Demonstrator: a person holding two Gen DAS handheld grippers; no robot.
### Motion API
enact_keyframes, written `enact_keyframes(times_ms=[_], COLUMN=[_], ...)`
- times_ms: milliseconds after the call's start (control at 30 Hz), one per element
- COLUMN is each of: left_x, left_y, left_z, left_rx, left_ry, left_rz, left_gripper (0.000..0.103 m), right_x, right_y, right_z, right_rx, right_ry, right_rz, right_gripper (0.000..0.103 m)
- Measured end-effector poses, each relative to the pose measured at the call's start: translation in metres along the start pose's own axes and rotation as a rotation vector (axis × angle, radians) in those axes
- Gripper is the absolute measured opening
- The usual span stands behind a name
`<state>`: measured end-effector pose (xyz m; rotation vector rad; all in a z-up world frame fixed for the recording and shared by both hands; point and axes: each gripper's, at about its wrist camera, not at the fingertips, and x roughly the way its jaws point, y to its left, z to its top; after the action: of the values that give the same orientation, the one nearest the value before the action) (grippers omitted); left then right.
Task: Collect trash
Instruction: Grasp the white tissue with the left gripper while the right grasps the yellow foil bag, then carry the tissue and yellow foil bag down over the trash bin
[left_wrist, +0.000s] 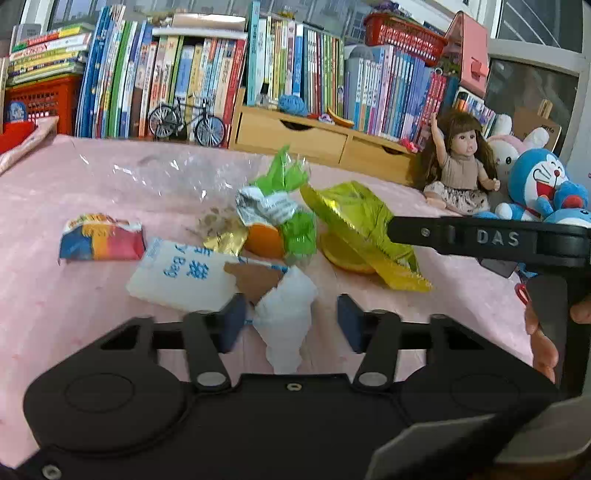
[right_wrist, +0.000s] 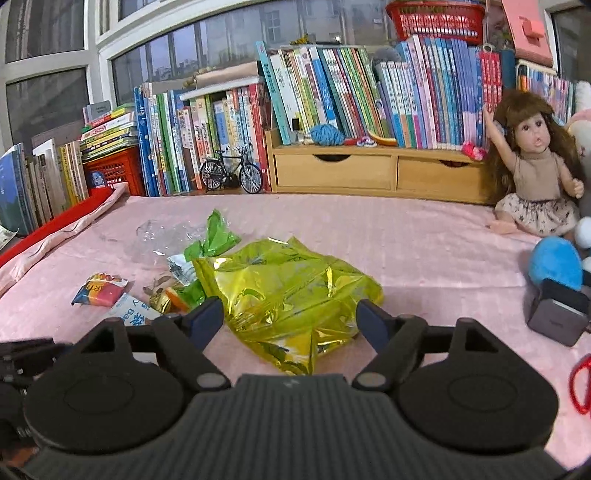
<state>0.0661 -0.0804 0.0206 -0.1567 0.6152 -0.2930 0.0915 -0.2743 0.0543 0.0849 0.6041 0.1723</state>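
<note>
Trash lies in a heap on the pink cloth (left_wrist: 55, 314). A crumpled white tissue (left_wrist: 288, 310) sits between the fingers of my left gripper (left_wrist: 291, 319); the left pad is close to it, the right pad stands clear, so the jaws are open. Behind it lie a white packet with blue print (left_wrist: 181, 273), a brown card scrap (left_wrist: 255, 280), a striped wrapper (left_wrist: 99, 242), orange slices (left_wrist: 262, 240) and a green wrapper (left_wrist: 291, 177). My right gripper (right_wrist: 288, 315) is open around the near end of a yellow-green foil bag (right_wrist: 288, 291), its pads not pressing on it.
A doll (right_wrist: 532, 170) and blue plush toy (left_wrist: 539, 184) sit at the right. A dark box (right_wrist: 557, 314) and red scissors (right_wrist: 580, 384) lie near the right gripper. Wooden drawers (right_wrist: 332, 173), a model bicycle (right_wrist: 231, 173) and rows of books line the back. Clear plastic (left_wrist: 159, 177) lies behind the heap.
</note>
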Motion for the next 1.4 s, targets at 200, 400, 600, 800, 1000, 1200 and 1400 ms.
enact_keyframes(times_ms=[200,400,600,800,1000,1200,1400], left_x=[0.0,-0.008,-0.02,-0.031,-0.042,-0.063,-0.09], left_y=[-0.002,0.004,0.009,0.012,0.018,0.022,0.025], left_z=[-0.005,-0.004,-0.005,-0.005,-0.007,-0.01,-0.016], left_rx=[0.024,0.019,0.008,0.005,-0.009,-0.018,-0.026], left_ry=[-0.01,-0.02,-0.044,-0.068,-0.075,-0.093,-0.104], left_rz=[0.014,0.017,0.038,0.054,0.056,0.046,0.036], left_gripper=[0.027,0.027,0.027,0.027,0.027,0.027,0.027], right_x=[0.015,0.022,0.03,0.031,0.016,-0.014,-0.059], right_y=[0.007,0.01,0.015,0.02,0.027,0.034,0.043], right_z=[-0.007,-0.013,-0.013,-0.014,-0.02,-0.027,-0.044], right_rx=[-0.026,-0.004,-0.028,-0.032,-0.048,-0.041,-0.054], right_ry=[0.028,0.021,0.034,0.039,-0.003,-0.048,-0.103], right_rz=[0.021,0.065,0.023,-0.031,-0.02,0.018,0.064], right_gripper=[0.089,0.095,0.095,0.074,0.07,0.07,0.07])
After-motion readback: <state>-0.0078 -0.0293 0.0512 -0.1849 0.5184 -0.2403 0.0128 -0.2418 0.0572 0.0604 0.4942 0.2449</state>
